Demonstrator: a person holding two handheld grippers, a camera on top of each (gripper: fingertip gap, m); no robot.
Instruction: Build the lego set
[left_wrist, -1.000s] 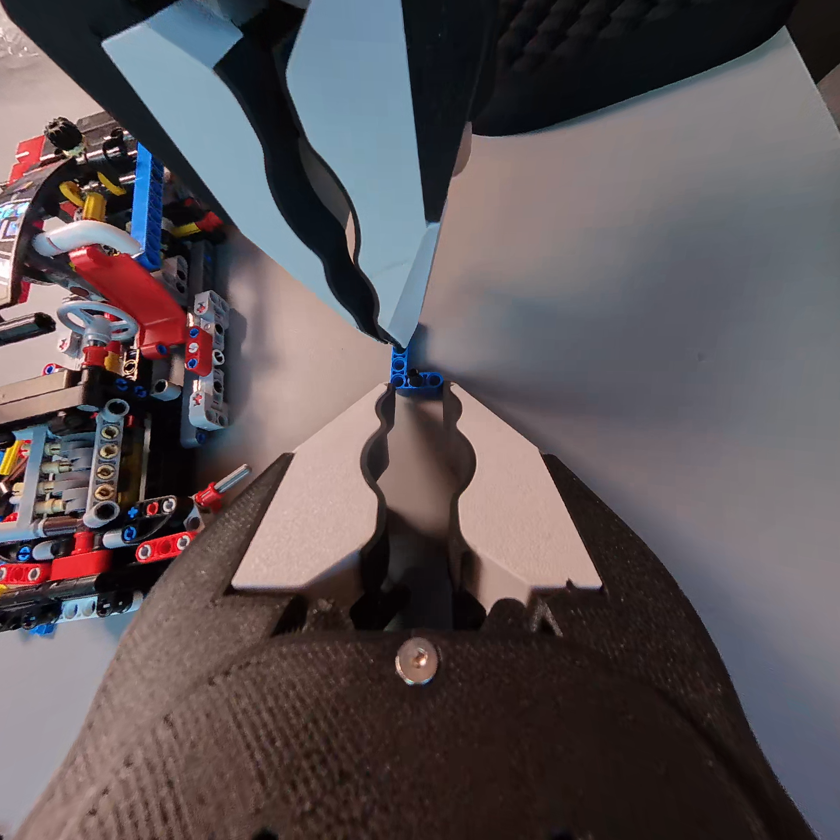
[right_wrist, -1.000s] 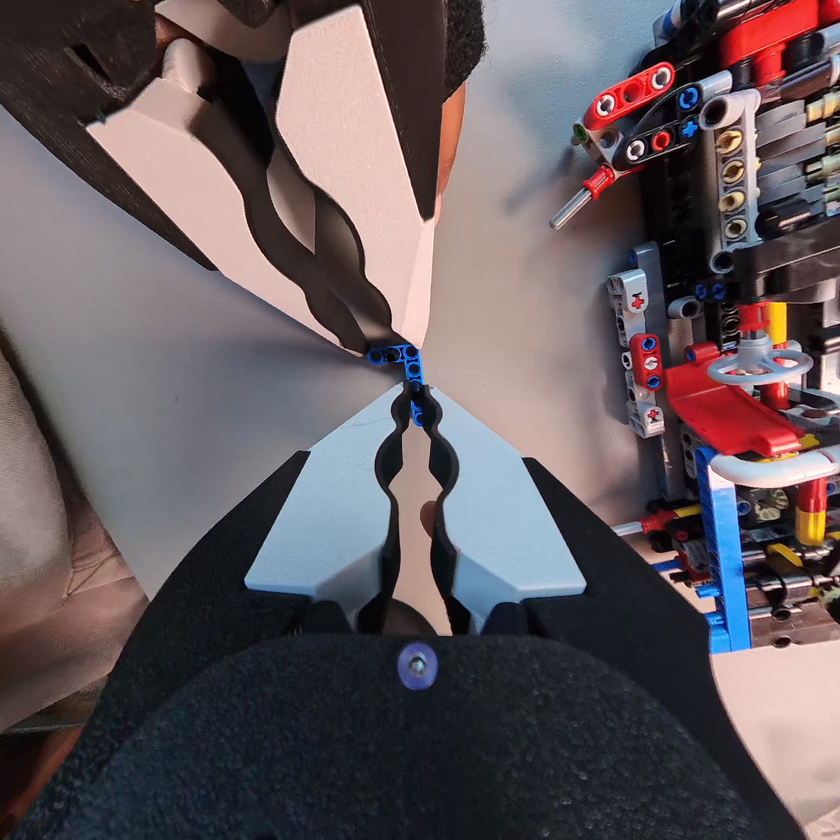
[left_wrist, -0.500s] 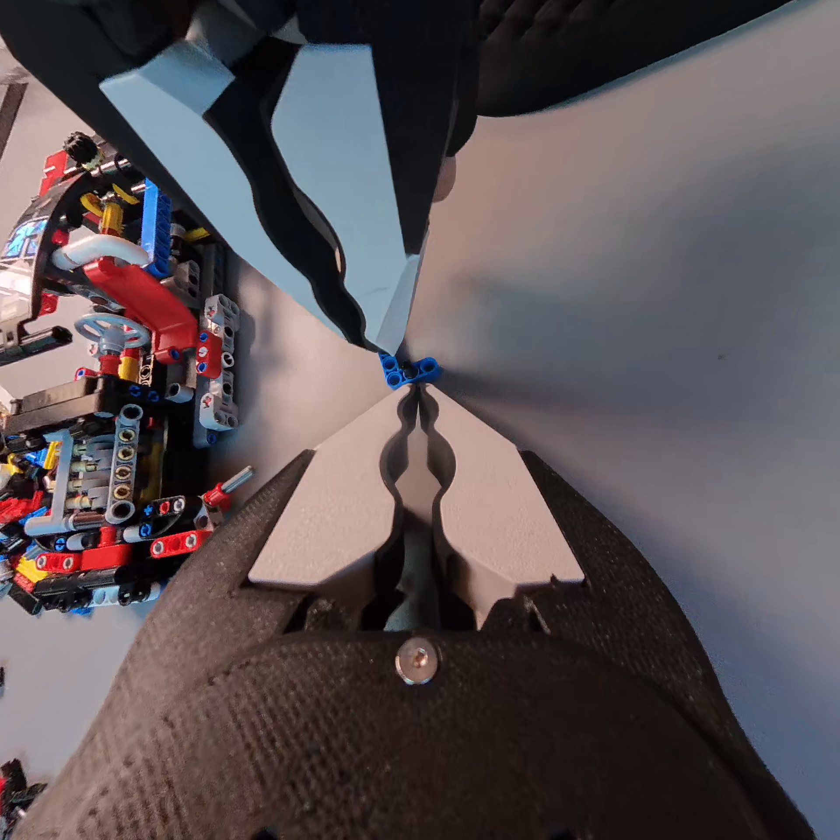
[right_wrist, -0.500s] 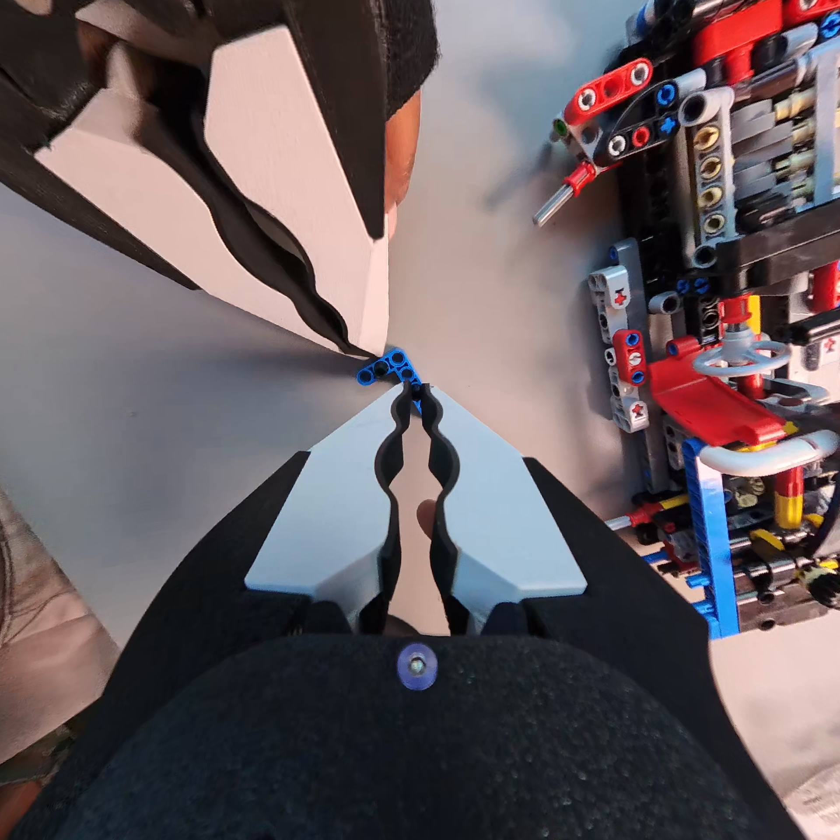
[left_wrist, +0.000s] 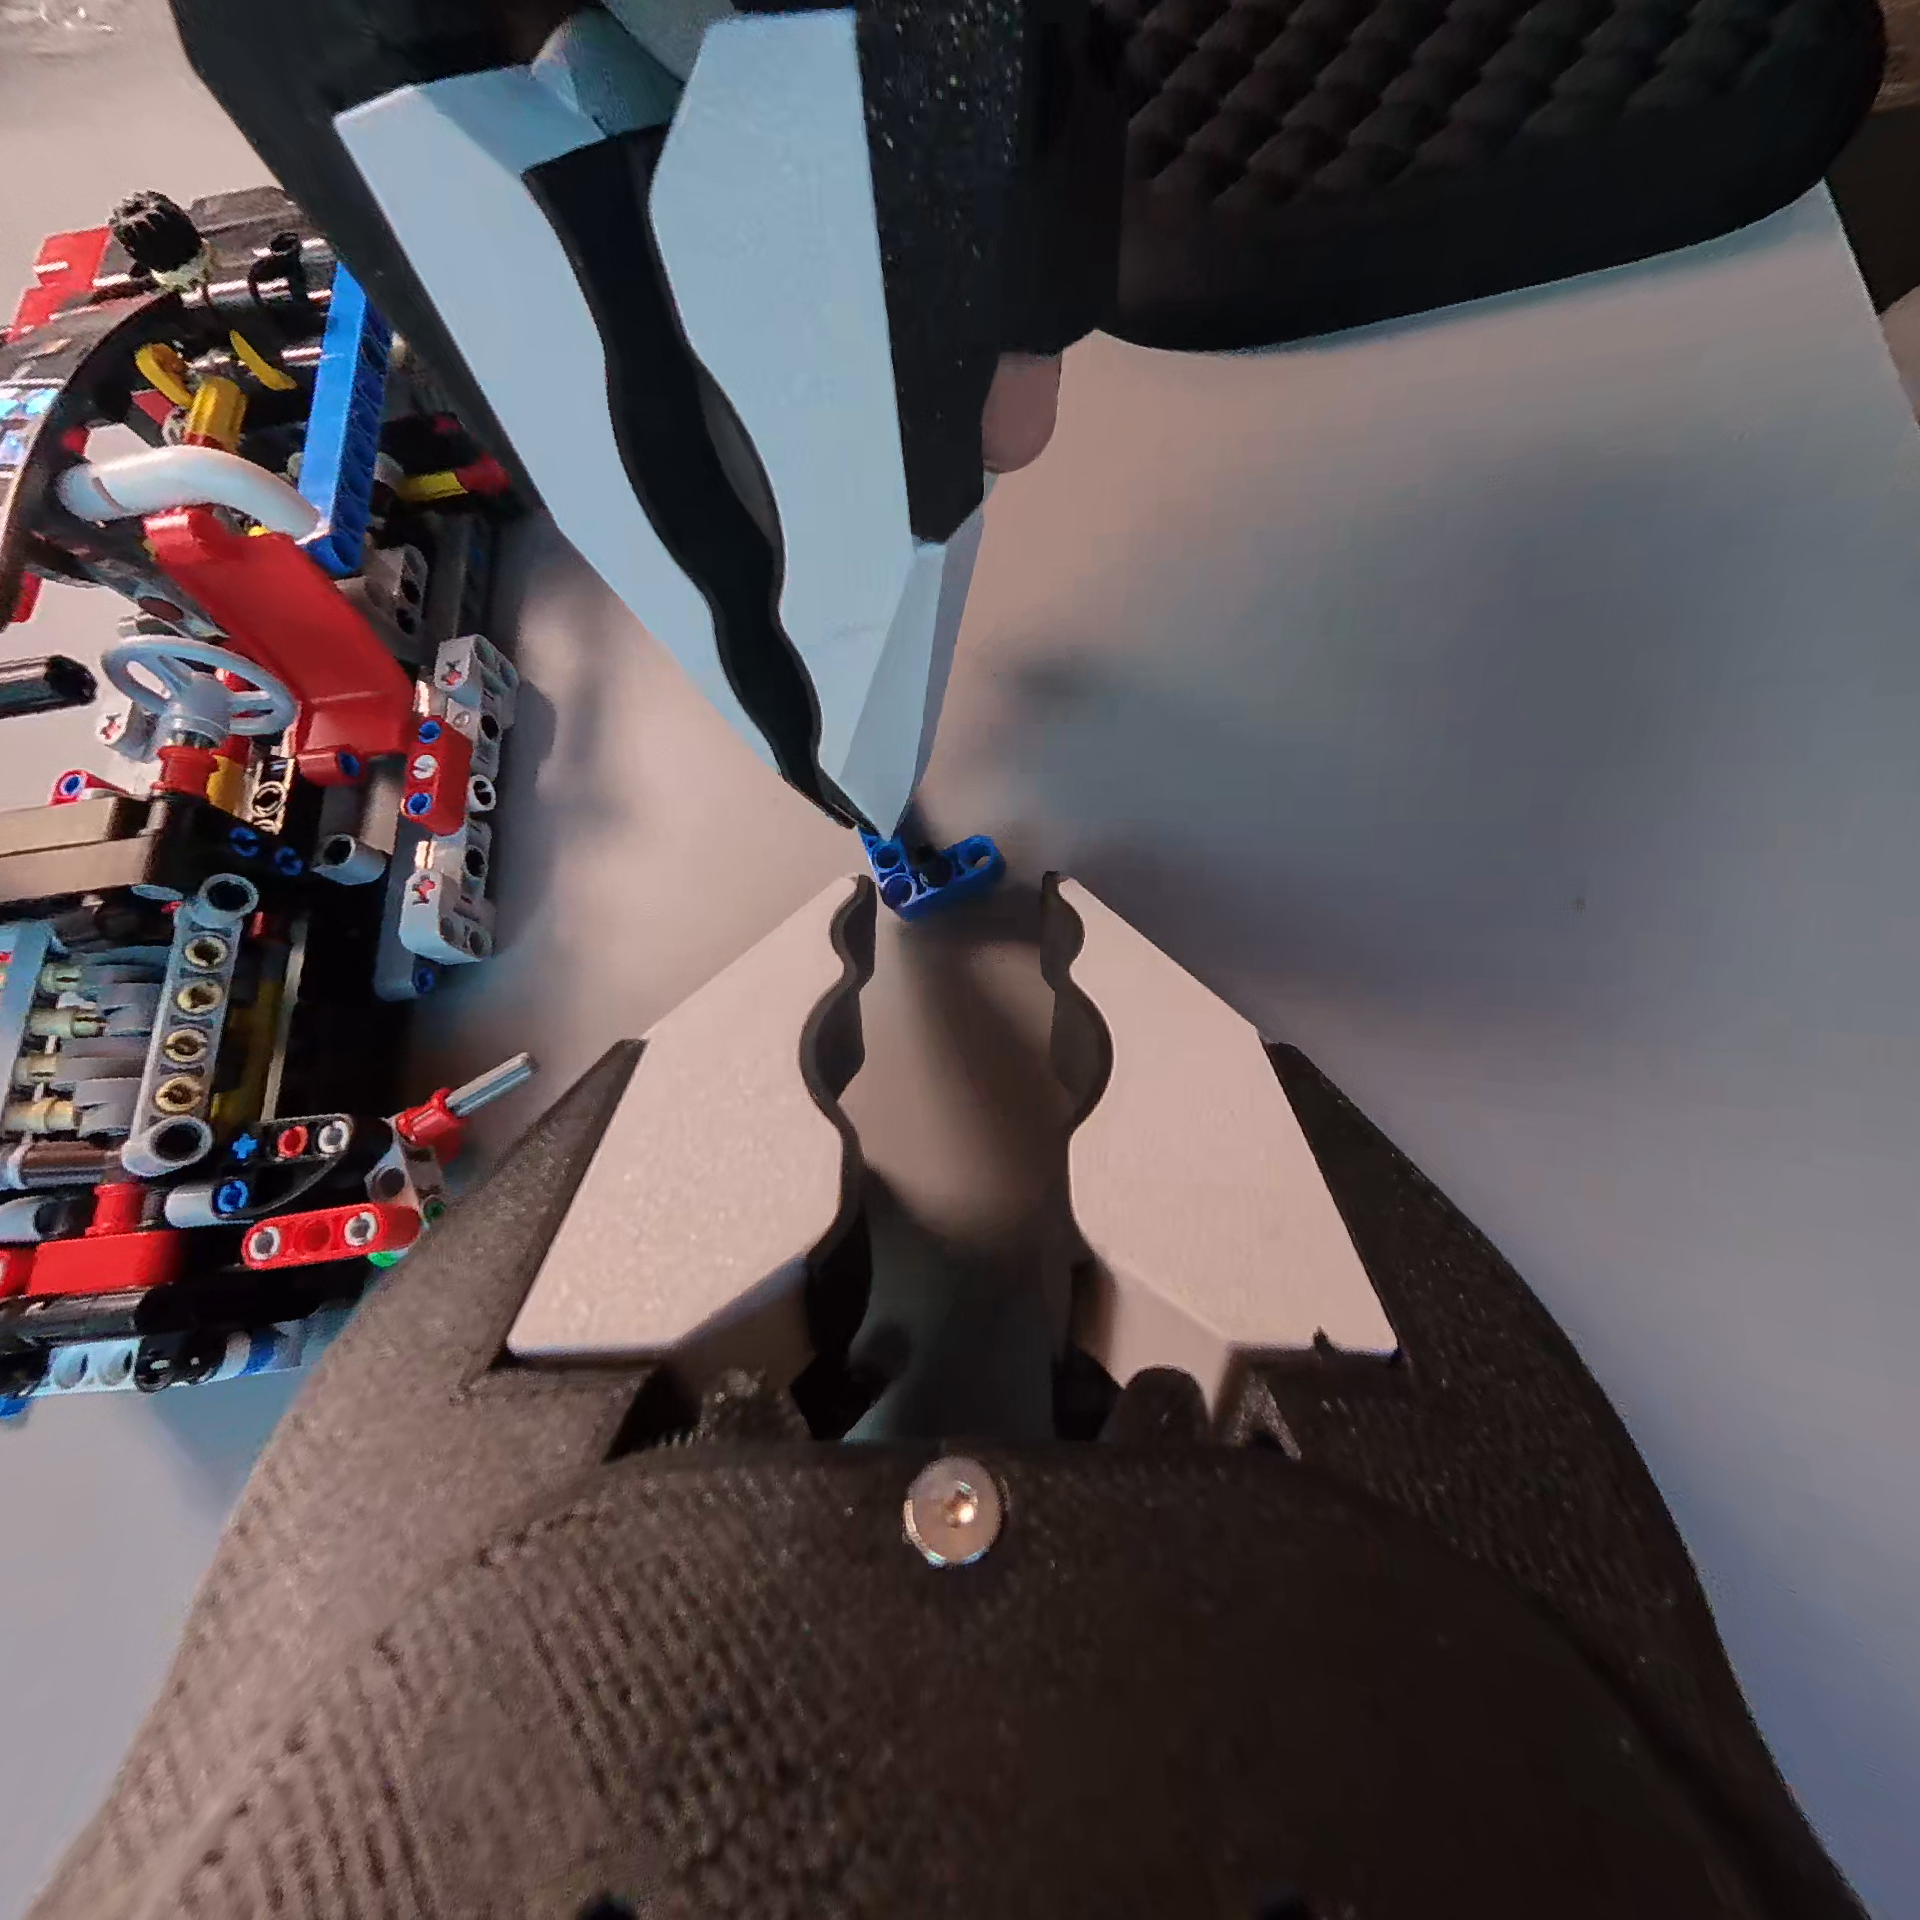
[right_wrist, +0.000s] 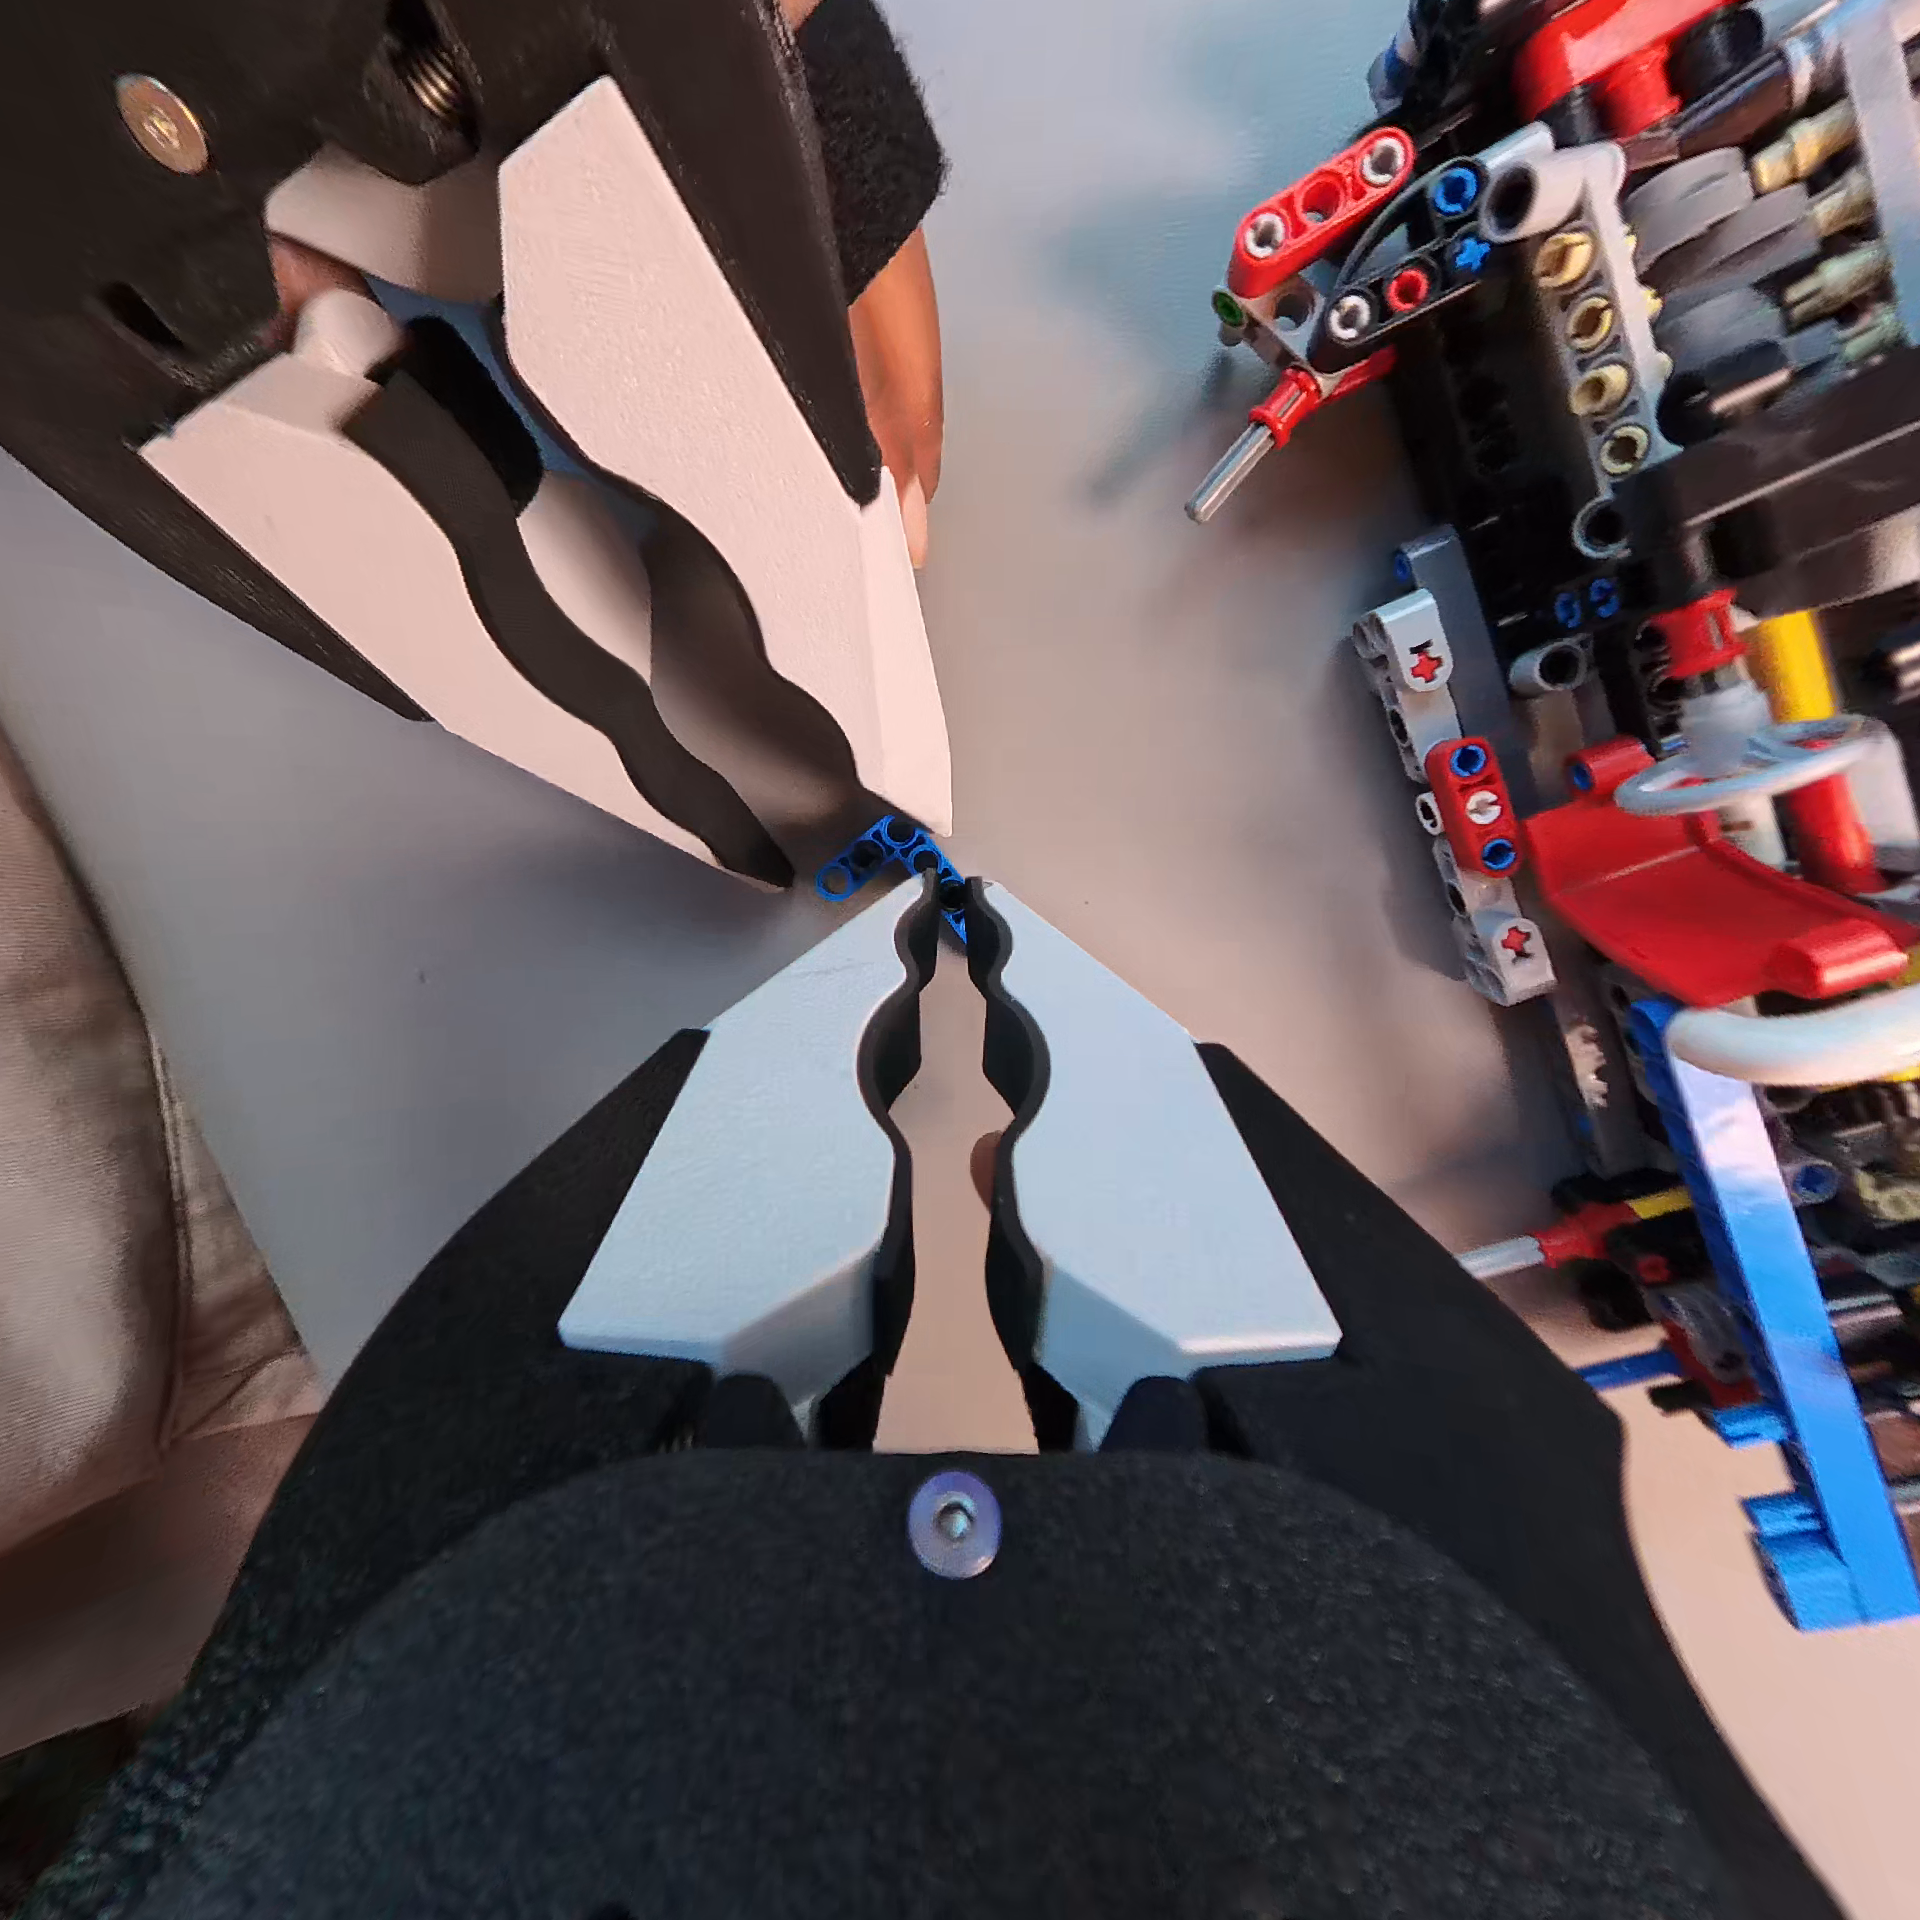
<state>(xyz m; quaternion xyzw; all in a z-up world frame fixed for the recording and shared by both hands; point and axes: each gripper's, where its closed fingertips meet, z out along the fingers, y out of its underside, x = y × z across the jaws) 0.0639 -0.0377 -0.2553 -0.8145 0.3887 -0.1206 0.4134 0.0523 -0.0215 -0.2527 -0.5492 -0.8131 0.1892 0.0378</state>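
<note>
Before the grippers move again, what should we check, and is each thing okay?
1. Right gripper shut on the blue piece: ok, its tips pinch one arm of the L.
2. Left gripper free of the piece: ok, its jaws stand open with the piece in front of the gap.
3. Black pin in the piece's hole: cannot tell, something dark sits there but it is too small.
4. Piece off the table: cannot tell from these angles.
5. Clear way to the model: ok, only bare table lies between.
6. Model upright and whole: cannot tell, only part shows.
</note>
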